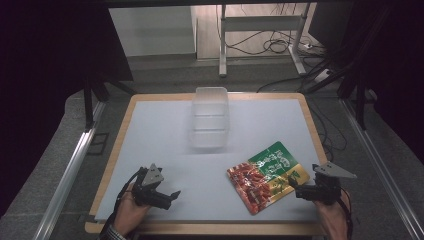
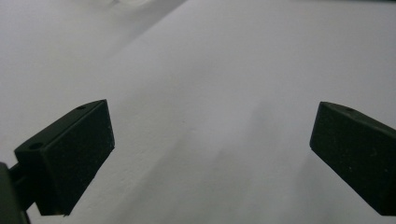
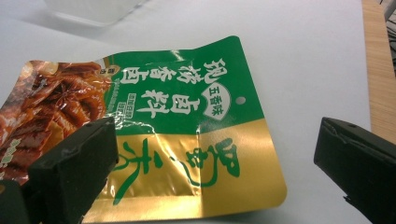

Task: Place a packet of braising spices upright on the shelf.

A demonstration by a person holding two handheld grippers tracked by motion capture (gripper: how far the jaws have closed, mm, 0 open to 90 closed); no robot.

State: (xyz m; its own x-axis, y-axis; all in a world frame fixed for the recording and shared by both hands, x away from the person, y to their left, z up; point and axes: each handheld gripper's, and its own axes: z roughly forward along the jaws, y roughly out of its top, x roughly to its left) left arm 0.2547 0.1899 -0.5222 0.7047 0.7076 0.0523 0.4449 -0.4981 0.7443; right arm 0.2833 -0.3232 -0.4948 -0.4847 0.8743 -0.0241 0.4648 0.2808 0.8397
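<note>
Your right gripper (image 1: 291, 184) is spread wide at the near right corner of the tabletop (image 1: 160, 130), just beside the foil packet (image 1: 265, 176) lying flat there. Your left gripper (image 1: 175, 194) gapes empty near the near left corner.

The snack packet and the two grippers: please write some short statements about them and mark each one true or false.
1. The snack packet lies flat on the white table. True.
2. The right gripper is shut on the packet. False: its jaws stand apart, with the packet's gold end lying between them.
3. The left gripper is open over bare table. True.
4. The packet is inside the clear container. False: it lies on the table, nearer the person than the container.
5. The left gripper holds the container. False: it holds nothing.
</note>
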